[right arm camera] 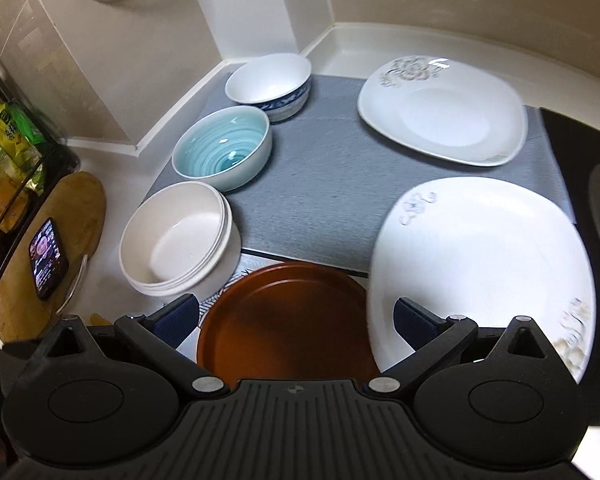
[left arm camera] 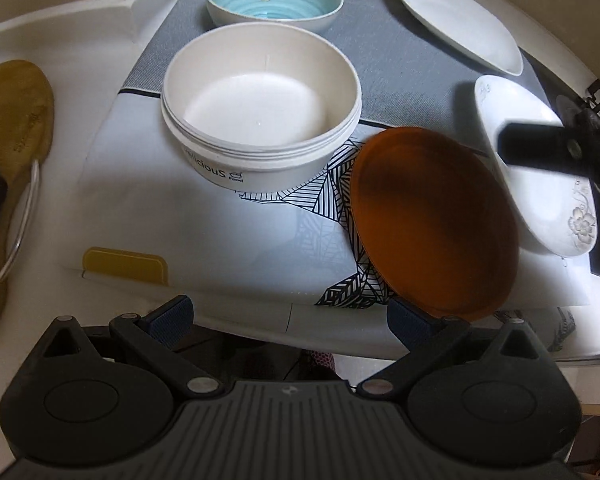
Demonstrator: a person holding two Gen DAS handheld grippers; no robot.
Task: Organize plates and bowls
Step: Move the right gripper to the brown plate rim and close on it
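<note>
The left gripper [left arm camera: 290,322] has its fingers [left arm camera: 174,318] spread wide apart and holds nothing. The right gripper [right arm camera: 296,320] is the same, wide apart and empty, and it hangs above the near edge of the brown plate [right arm camera: 288,320]. The brown plate lies flat on a patterned mat [left arm camera: 220,240] at the near side of the bench [left arm camera: 100,92]. Just to its right is a white plate [right arm camera: 480,264] with flower marks, very close to it, and I cannot tell if the two rims touch. Just to its left is a stack of cream bowls [right arm camera: 180,240]. Farther back on the left sit a blue-green bowl [right arm camera: 222,152] and a white bowl with a blue band [right arm camera: 270,84], both on a grey mat [right arm camera: 324,184]. A second white plate [right arm camera: 444,112] lies far right. A phone [right arm camera: 48,258] rests on a wooden board [right arm camera: 80,208] at the far left. I think the brown plate gets picked up next. The plates are flat and smooth, so a finger could slide off the rim. Then the plate could drop and bang the white one beside it, or bump the bowls.
</note>
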